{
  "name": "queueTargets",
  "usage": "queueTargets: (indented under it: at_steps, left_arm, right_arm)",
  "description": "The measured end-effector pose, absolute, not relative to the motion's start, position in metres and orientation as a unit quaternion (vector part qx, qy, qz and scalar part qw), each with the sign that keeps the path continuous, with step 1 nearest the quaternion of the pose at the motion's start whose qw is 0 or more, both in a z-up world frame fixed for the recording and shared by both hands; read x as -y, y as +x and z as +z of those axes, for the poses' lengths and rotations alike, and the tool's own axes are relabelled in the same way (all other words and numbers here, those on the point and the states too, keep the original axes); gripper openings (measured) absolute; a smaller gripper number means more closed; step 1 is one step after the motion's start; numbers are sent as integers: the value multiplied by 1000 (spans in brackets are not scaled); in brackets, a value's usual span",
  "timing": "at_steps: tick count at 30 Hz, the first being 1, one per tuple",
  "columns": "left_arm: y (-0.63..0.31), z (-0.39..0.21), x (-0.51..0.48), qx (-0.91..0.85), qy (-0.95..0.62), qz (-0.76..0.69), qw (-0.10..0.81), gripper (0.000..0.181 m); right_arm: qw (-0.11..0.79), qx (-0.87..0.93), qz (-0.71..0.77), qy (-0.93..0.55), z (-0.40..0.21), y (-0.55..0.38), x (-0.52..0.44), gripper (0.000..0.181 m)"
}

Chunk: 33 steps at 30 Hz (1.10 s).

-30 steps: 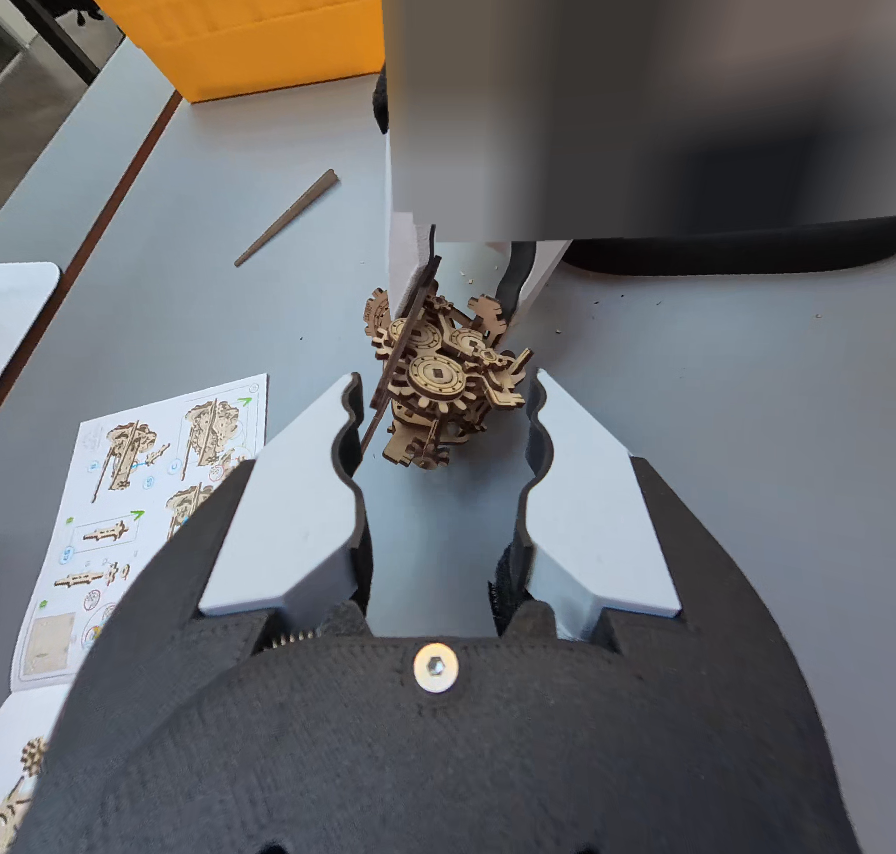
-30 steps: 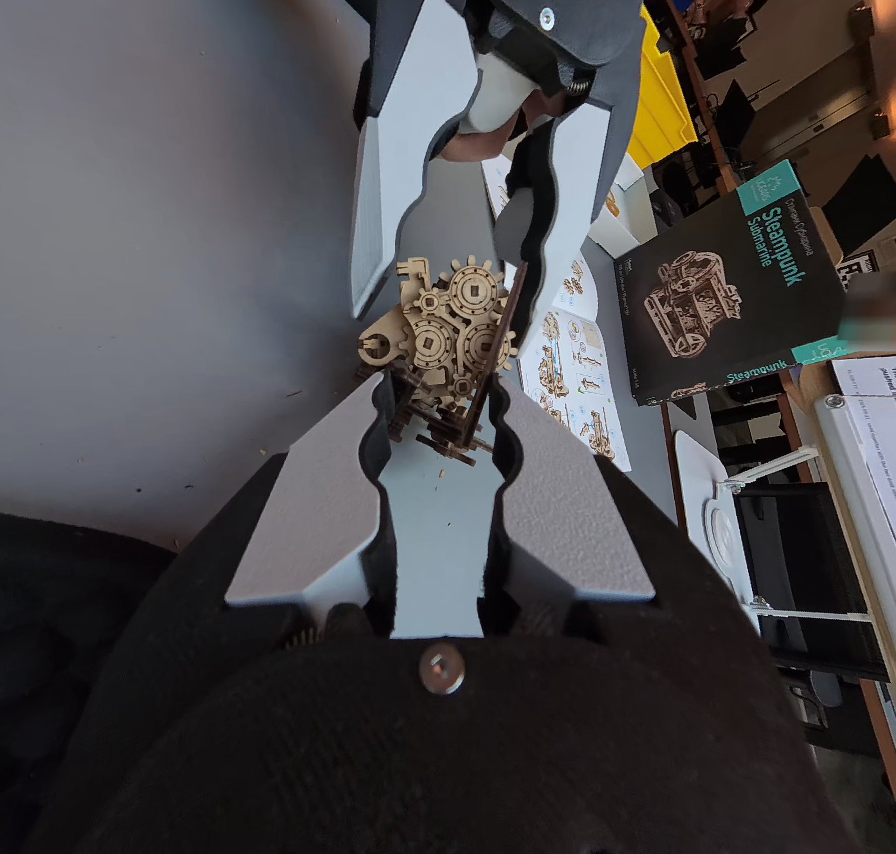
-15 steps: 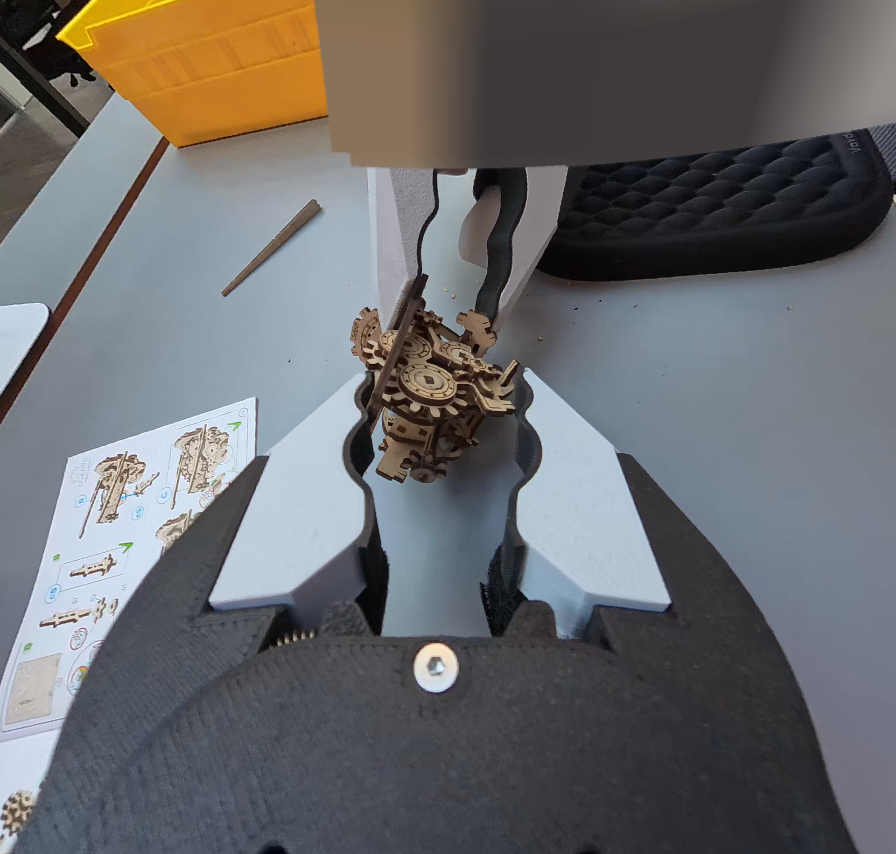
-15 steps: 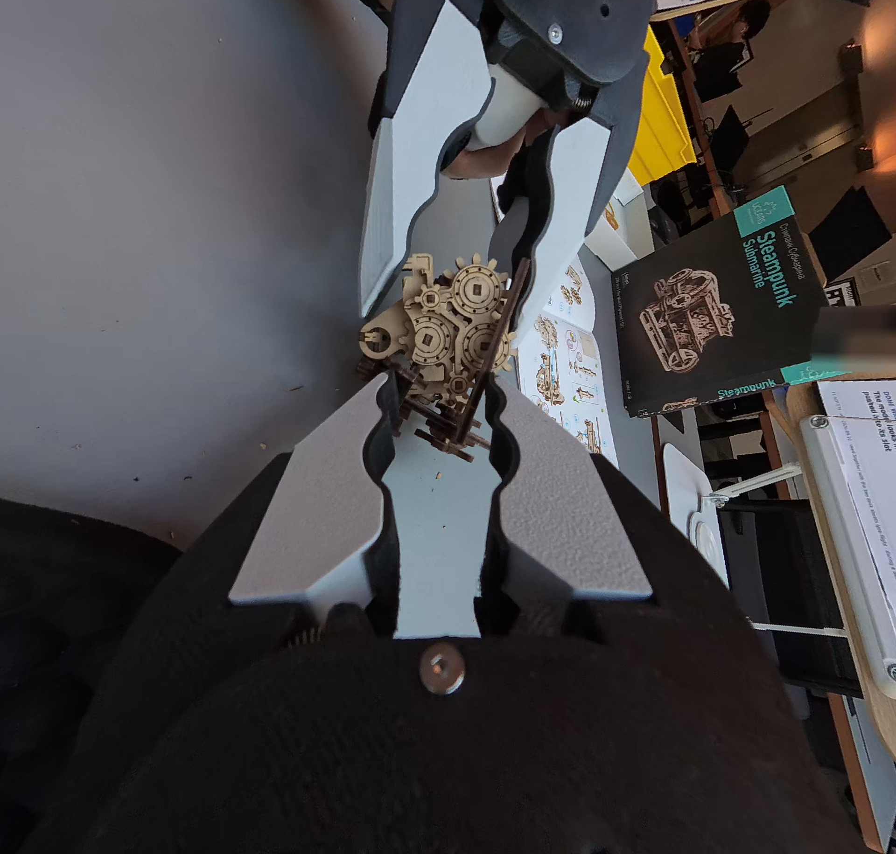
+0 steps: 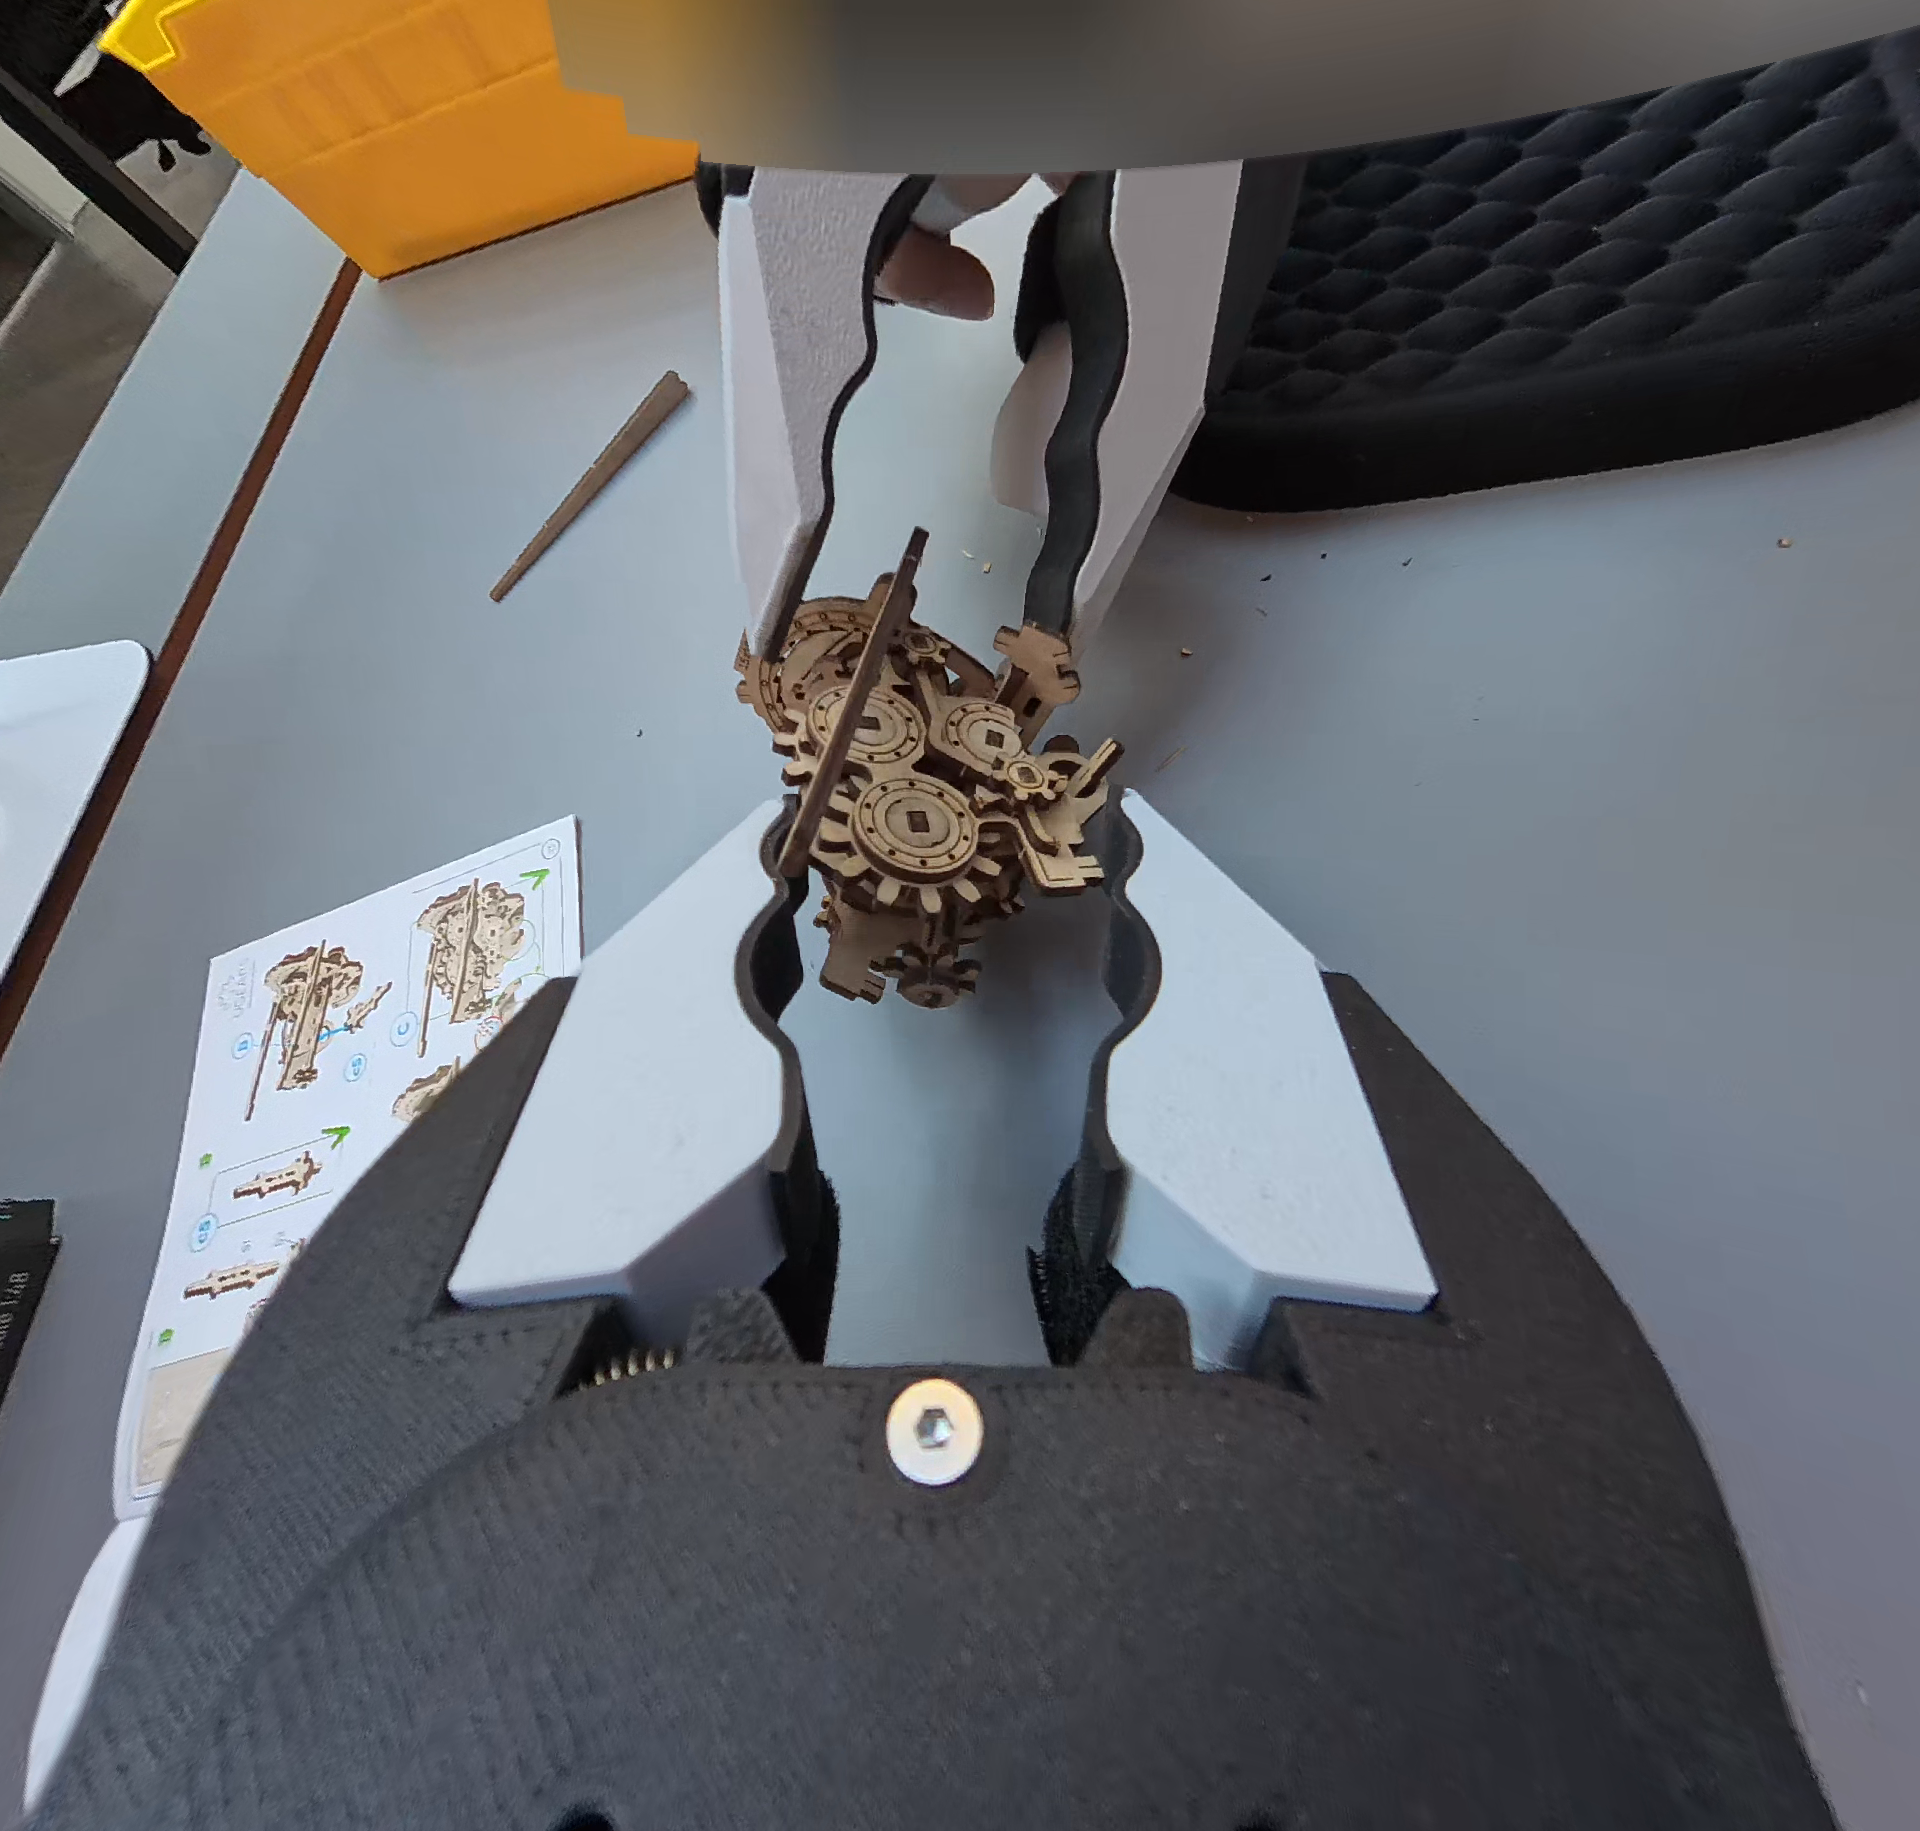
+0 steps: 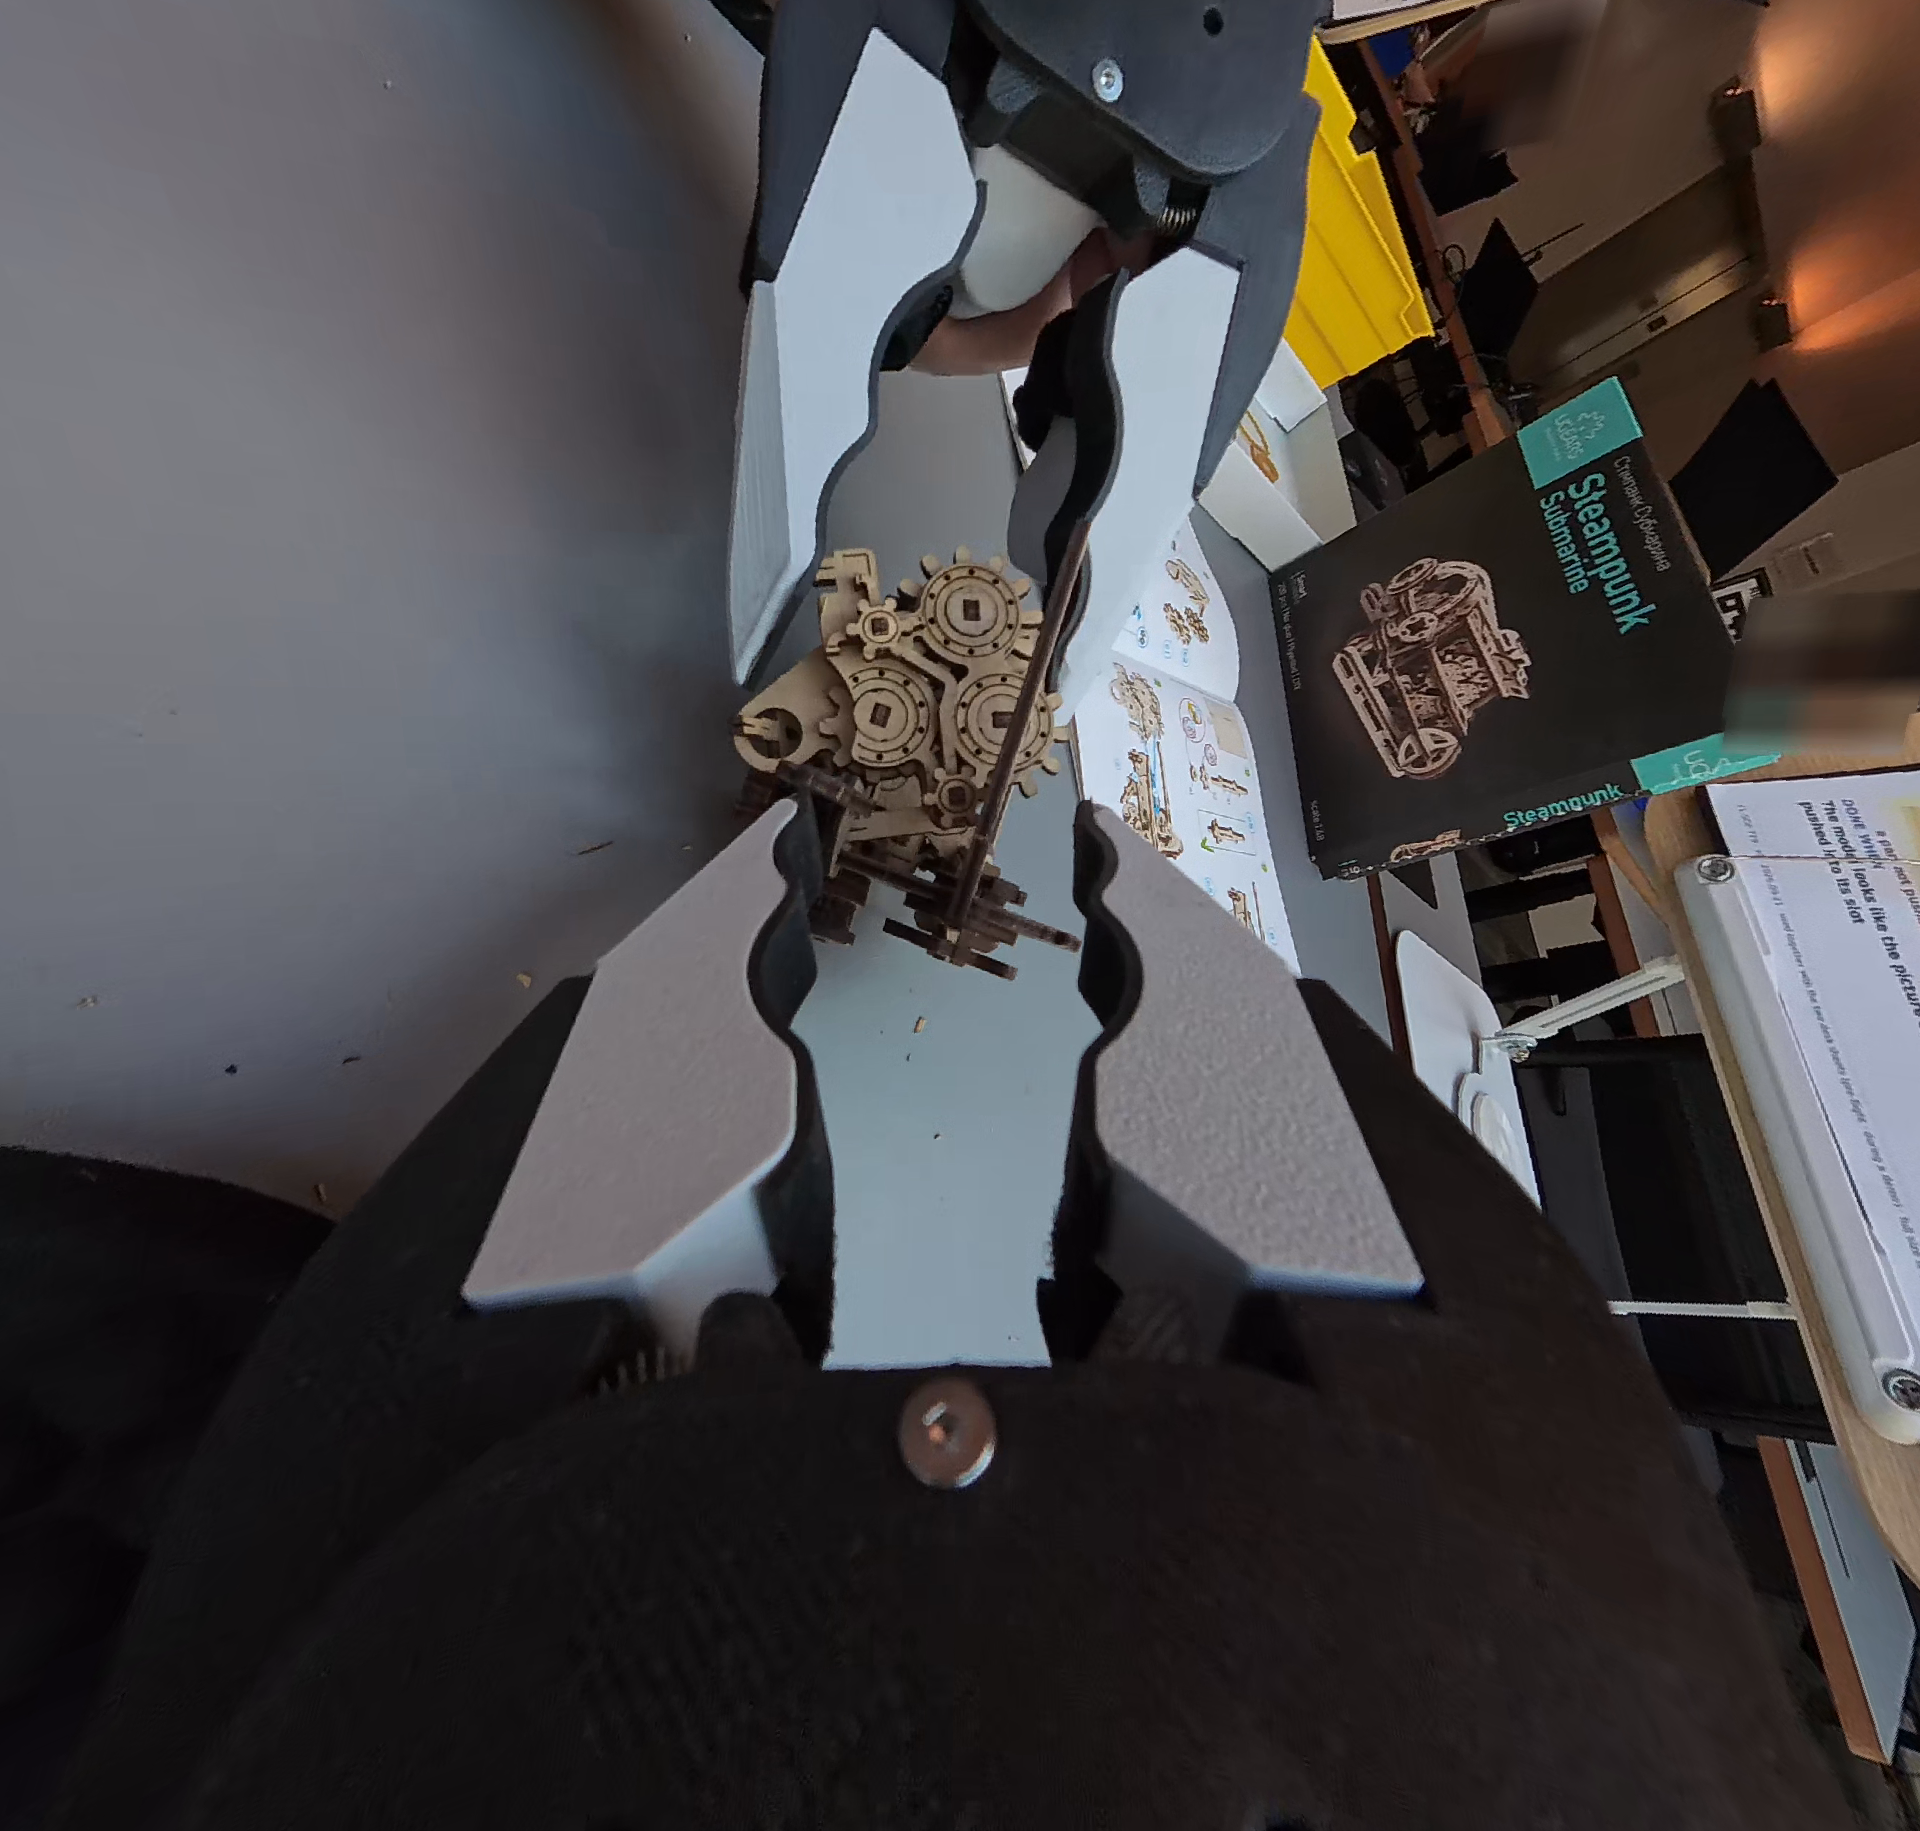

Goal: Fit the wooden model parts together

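Observation:
The wooden gear model [image 5: 914, 805] sits between both grippers over the grey table [image 5: 1507, 898]. A thin dark plate [image 5: 857, 701] leans slantwise across its gears. My left gripper [image 5: 948, 810] is shut on the model, one pad on the dark plate and the other on the model's far side. My right gripper [image 6: 937, 810] is open around the model's dark lower end [image 6: 935, 908], with a gap showing beside one finger. The model [image 6: 935, 701] and the left gripper [image 6: 909, 675] show in the right wrist view. The right gripper [image 5: 909, 633] shows in the left wrist view.
A yellow bin [image 5: 416, 88] stands at the table's far left. A loose wooden stick [image 5: 592, 488] lies near it. An instruction sheet [image 5: 343, 1054] lies on the left. A black cushion [image 5: 1558, 275] is at the far right. The dark kit box [image 6: 1496, 638] stands beyond the sheet.
My left gripper has closed in on the model. My right gripper's fingers have widened a little. The right gripper now stands taller in the left wrist view.

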<state>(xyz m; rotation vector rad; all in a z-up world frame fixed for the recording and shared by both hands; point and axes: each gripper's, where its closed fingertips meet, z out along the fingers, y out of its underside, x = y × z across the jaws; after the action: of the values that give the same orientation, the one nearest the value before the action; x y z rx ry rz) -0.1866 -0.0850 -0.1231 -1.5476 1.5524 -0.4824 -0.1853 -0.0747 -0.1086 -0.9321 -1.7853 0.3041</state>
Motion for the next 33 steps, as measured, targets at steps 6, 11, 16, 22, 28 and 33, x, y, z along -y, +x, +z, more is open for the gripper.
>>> queueTargets:
  at_steps: [6, 11, 16, 22, 28, 33]
  left_arm:
    - [-186, -123, 91, -650, -601, -165, 435, 56]
    - [-186, -124, 96, -667, -589, -156, 428, 56]
    - [-187, -122, 99, -676, -581, -152, 428, 56]
    - [-187, -123, 103, -686, -573, -150, 423, 56]
    - [-185, -120, 104, -680, -574, -163, 425, 56]
    - [-188, -118, 98, -650, -603, -194, 421, 54]
  right_arm:
    - [515, 767, 119, -364, -114, -187, 83, 43]
    - [516, 768, 117, -362, -113, -190, 86, 55]
    - [507, 772, 126, -361, -111, -193, 88, 57]
    - [491, 786, 137, -350, -115, -194, 95, 53]
    - [489, 786, 136, -354, -114, -193, 96, 48]
    - [497, 773, 138, -369, -111, -193, 93, 47]
